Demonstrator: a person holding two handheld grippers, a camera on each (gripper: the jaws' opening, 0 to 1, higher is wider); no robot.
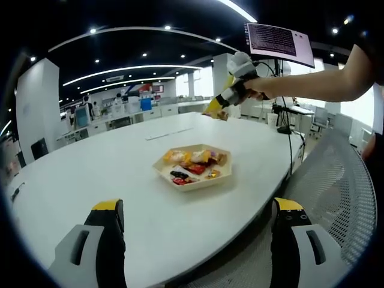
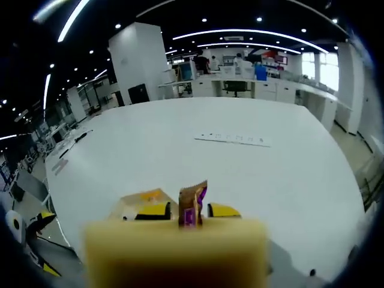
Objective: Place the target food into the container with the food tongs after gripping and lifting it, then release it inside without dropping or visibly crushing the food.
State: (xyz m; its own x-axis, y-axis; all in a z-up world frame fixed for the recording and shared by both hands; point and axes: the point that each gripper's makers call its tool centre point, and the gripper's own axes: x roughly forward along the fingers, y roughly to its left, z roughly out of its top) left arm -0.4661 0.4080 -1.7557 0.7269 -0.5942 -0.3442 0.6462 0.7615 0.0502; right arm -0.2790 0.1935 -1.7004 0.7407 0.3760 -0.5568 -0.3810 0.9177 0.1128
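**Wrapped snack held above the white surface, tray of snacks below**

In the left gripper view, the left gripper is seen released, its two yellow-tipped jaws standing wide apart over the near edge of the white surface. A shallow beige tray rests on that surface ahead of the jaws, and several wrapped snacks in yellow, red and orange are seen lying inside it. Beyond the tray, the right gripper is held up in the air by a person's outstretched arm, well apart from the tray.

In the right gripper view, a small brown-and-purple wrapped snack is seen pinched upright between the closed yellow tips of the right gripper, which is clenched on it. The snack is held above the surface, not inside the tray. A strip of small items lies farther off on the surface.
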